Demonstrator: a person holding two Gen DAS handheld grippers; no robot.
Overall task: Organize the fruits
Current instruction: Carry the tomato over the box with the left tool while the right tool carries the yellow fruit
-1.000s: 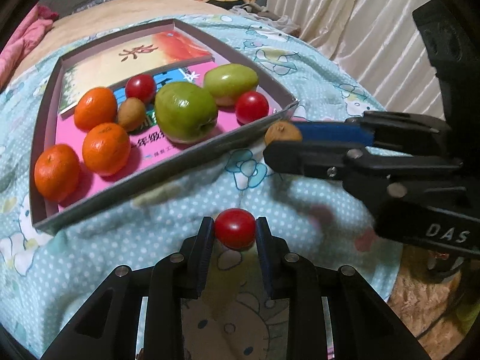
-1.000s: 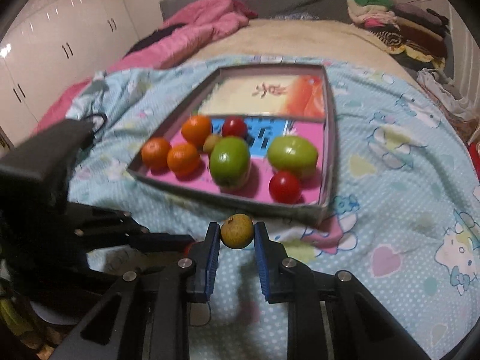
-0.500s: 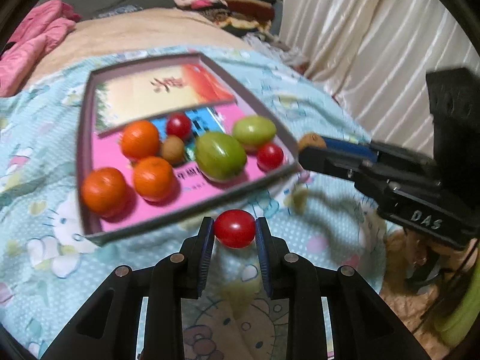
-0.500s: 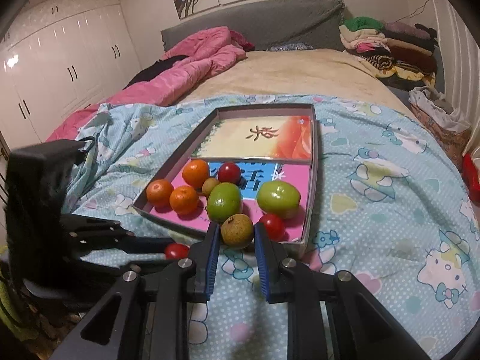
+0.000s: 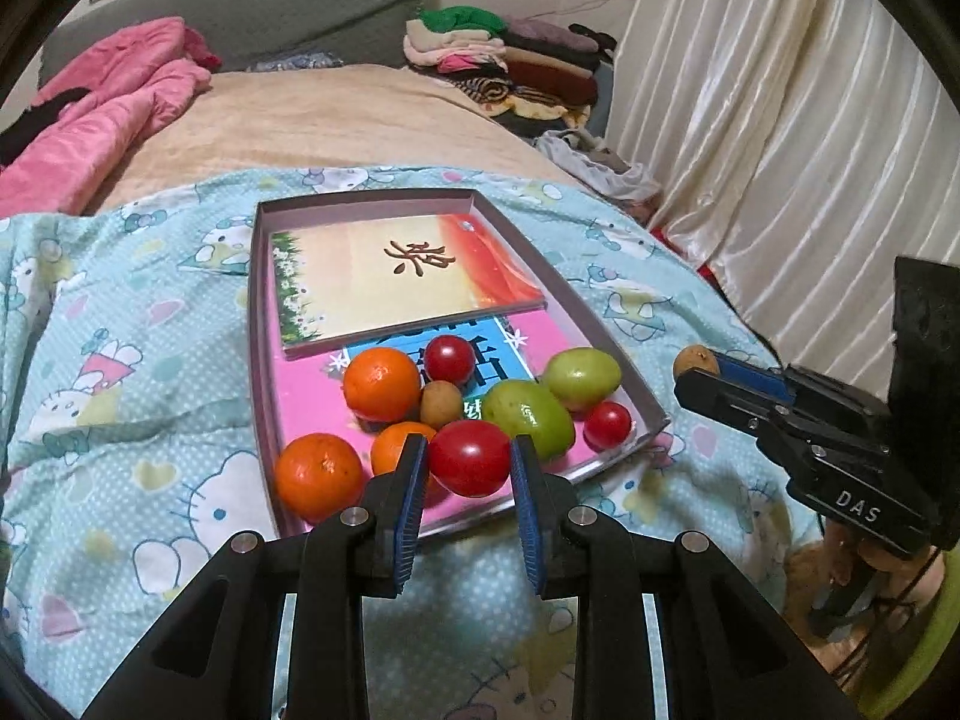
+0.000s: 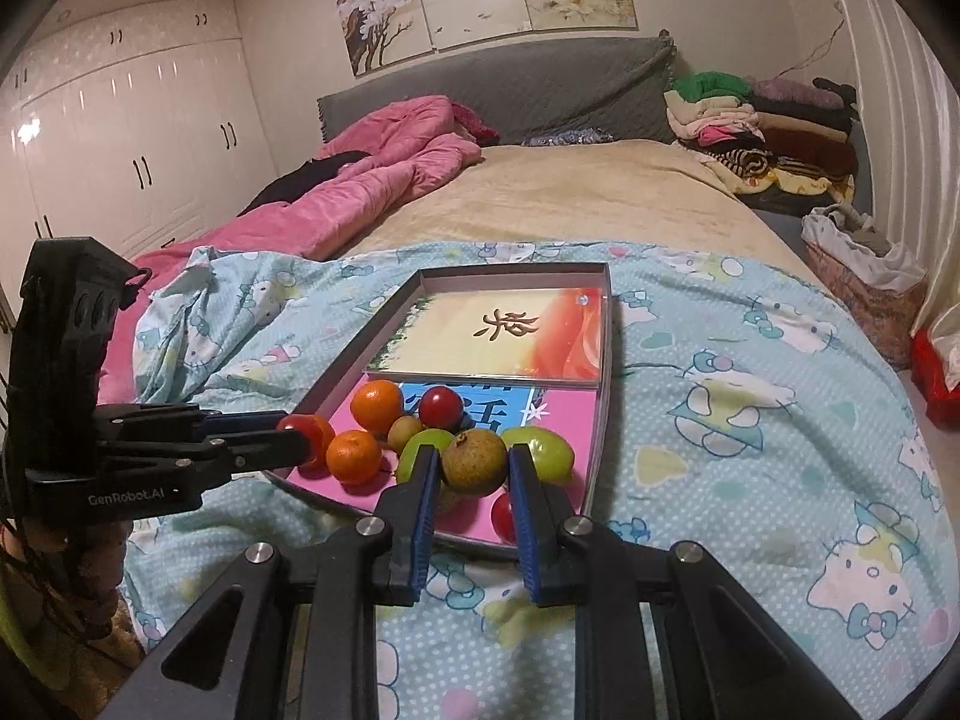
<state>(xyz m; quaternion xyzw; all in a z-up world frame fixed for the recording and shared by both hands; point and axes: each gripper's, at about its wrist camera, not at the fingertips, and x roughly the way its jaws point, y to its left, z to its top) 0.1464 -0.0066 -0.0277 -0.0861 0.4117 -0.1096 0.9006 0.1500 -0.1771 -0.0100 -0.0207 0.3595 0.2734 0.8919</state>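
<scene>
Over shallow box (image 5: 624, 378) | left tool (image 5: 469, 468) clamps glossy round tomato (image 5: 469, 466) | right tool (image 6: 469, 462) clamps rough brown longan (image 6: 474, 459)

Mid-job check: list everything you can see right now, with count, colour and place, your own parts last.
Shallow grey cardboard tray: 1, on the blue cartoon-print blanket.
Printed booklets: 2 visible, cream-orange over pink-blue, lining the tray.
Round orange tangerines: 3, tray's near left part.
Green oval fruits: 2, tray's near right part.
Small red tomatoes: 2 in the tray; a third red tomato is held.
Small brown round fruit: 1 in the tray; another brown fruit is held.
Pink quilt: 1, far left on the bed.
Folded clothes pile: 1, far right.
Left gripper: shut on the held tomato.
Right gripper: shut on the held brown fruit.
</scene>
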